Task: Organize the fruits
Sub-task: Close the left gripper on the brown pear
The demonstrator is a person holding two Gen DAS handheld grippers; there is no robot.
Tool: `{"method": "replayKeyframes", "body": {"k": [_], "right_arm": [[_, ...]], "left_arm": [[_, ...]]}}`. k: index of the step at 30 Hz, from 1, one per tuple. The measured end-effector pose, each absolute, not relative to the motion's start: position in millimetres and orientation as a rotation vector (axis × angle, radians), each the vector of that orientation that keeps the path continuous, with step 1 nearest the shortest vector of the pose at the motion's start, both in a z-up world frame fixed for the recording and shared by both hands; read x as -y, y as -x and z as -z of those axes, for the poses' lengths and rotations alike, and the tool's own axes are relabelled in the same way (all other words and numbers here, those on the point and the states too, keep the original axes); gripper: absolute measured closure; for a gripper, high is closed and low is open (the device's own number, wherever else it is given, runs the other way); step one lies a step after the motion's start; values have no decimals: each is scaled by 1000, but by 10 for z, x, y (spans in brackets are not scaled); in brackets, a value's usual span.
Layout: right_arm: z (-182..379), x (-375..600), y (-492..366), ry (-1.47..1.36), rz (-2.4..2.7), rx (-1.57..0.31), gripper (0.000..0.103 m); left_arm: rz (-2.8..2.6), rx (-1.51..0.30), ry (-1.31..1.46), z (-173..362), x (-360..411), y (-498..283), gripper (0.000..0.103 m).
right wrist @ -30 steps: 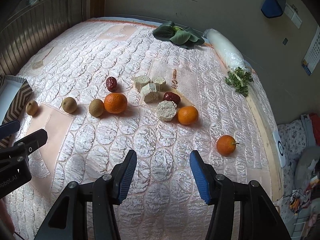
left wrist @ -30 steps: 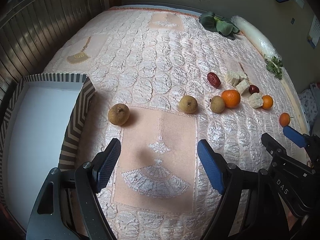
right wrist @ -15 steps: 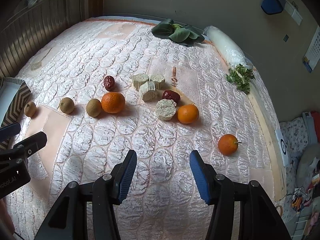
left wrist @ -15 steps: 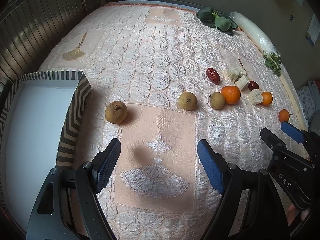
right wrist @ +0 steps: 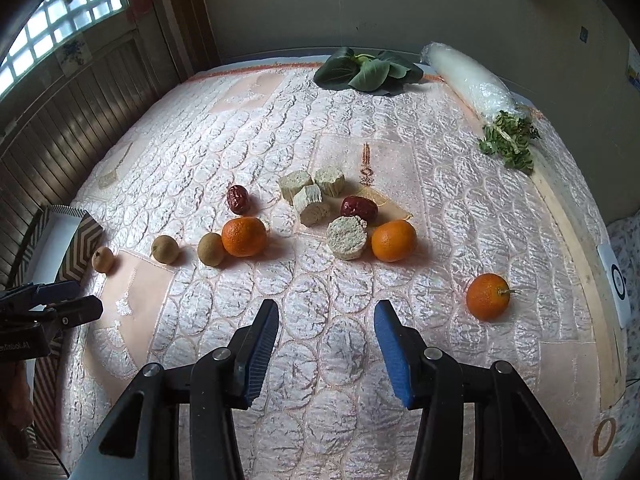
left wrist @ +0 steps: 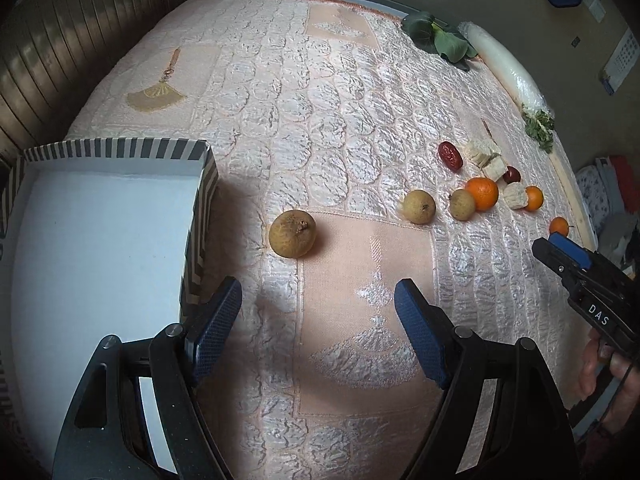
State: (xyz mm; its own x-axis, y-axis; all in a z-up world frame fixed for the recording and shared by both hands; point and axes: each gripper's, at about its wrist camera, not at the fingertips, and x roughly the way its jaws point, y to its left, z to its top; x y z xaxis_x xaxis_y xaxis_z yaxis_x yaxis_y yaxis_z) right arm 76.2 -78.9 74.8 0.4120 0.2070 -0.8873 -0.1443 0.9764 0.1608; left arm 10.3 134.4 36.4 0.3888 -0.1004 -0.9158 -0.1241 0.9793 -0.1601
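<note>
Both grippers empty: left gripper [left wrist: 318, 312] wide open near brown pear [left wrist: 292, 233], just right of striped box [left wrist: 200, 184]; right gripper [right wrist: 326, 338] open, just been closing slightly, nothing between the jaws. Oranges [right wrist: 244, 237] farther on bed [right wrist: 320, 128]. Risk: round fruit rolling off pads on soft quilt. Readable: "DAS".

Right hand-held gripper [right wrist: 326, 354]: jaws apart and just been closing, nothing between them, over the quilted bed [right wrist: 460, 216]
Oranges: largest [right wrist: 244, 237], another [right wrist: 393, 240], stemmed one [right wrist: 487, 296] alone at right
Left hand-held gripper [right wrist: 70, 302]: at left edge
</note>
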Motion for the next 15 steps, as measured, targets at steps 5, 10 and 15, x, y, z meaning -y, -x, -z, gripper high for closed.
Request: {"method": "replayKeyframes", "body": {"k": [5, 10, 15], "right_arm": [[-732, 711, -788, -90, -297, -1125, 58], [-721, 511, -818, -73, -379, -1124, 62], [-707, 346, -841, -58, -439, -1127, 65]], "left_arm": [[-36, -1182, 162, -301, -1348, -262, 35], [-41, -1190, 110, -224, -1325, -371, 40], [-65, -1186, 61, -176, -1288, -399, 54]]}}
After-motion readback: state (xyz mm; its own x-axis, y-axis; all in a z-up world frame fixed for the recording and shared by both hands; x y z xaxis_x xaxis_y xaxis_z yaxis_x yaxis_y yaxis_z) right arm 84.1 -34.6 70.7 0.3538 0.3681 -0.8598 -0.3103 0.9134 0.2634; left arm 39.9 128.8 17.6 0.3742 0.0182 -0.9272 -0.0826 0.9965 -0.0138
